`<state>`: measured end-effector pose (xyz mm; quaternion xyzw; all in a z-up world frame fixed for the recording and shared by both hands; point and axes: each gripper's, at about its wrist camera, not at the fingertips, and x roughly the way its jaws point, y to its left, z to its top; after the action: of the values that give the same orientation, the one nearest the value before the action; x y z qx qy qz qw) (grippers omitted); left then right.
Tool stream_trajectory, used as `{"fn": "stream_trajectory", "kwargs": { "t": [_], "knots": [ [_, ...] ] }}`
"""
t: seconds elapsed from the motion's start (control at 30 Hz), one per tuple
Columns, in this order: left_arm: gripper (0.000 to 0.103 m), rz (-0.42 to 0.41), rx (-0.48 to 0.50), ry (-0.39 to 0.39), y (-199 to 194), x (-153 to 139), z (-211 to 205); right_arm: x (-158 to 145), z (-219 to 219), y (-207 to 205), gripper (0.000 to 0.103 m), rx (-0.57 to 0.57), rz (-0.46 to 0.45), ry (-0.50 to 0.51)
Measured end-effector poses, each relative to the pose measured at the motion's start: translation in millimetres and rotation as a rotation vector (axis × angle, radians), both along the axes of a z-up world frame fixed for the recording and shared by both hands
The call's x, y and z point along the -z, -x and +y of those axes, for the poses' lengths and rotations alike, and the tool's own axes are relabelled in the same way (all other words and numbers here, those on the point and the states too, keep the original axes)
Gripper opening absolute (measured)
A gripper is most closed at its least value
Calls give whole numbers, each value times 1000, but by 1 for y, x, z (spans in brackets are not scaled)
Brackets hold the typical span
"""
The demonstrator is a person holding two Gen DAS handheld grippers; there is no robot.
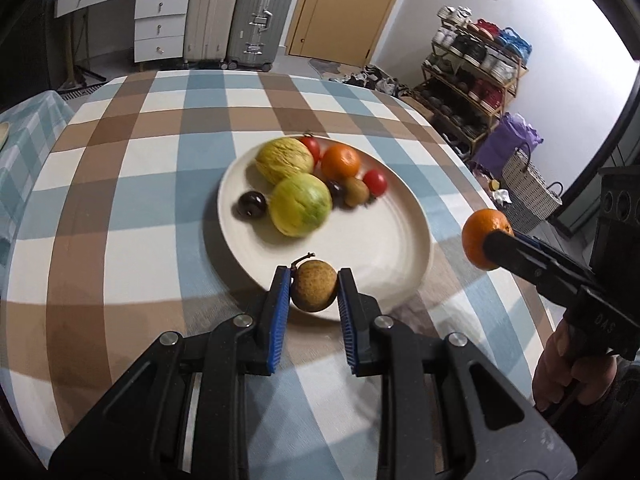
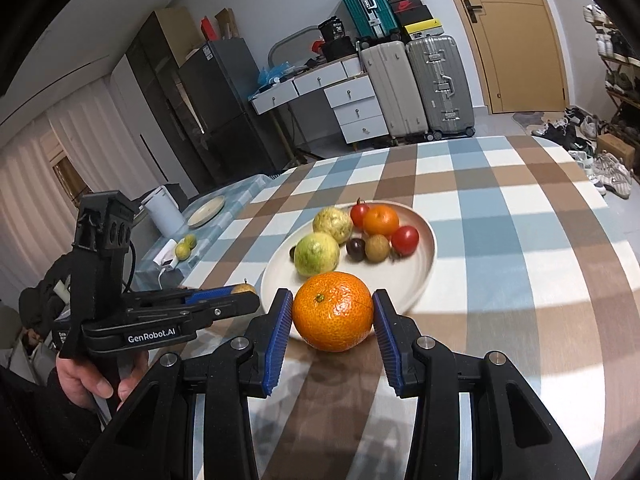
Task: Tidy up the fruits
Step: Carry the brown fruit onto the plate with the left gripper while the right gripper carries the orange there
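While the checked tablecloth (image 1: pixel 120 200) carries a fruit plate (image 1: pixel 384 240), suitcases (image 1: pixel 240 16) stand beyond it; near the plate's front rim, left gripper (image 1: pixel 314 286) clamps a brown fruit (image 1: pixel 314 286), right gripper (image 2: pixel 333 311) clamps an orange (image 2: pixel 333 311)

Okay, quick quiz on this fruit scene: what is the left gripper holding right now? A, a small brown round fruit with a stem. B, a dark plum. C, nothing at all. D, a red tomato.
A: the left gripper is shut on a small brown fruit with a short stem, held above the near rim of the plate, while the right gripper grips an orange.
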<state>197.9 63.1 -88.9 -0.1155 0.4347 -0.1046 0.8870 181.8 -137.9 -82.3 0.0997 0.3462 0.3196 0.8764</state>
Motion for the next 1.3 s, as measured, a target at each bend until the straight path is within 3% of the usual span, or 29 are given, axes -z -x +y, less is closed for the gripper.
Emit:
{"fn": "stream_trajectory", "kwargs": {
  "t": [0.6,0.97,1.3],
  "knots": [
    [21,-2,12,61,-48,27,31,31,46,-86,41,-38,89,46],
    [21,5,14,101,-56,35,33,48,56,-98,42,-43,131,74],
    [21,21,-4,91,-62,38,29,53,57,-102,42,-27,145,73]
  ]
}}
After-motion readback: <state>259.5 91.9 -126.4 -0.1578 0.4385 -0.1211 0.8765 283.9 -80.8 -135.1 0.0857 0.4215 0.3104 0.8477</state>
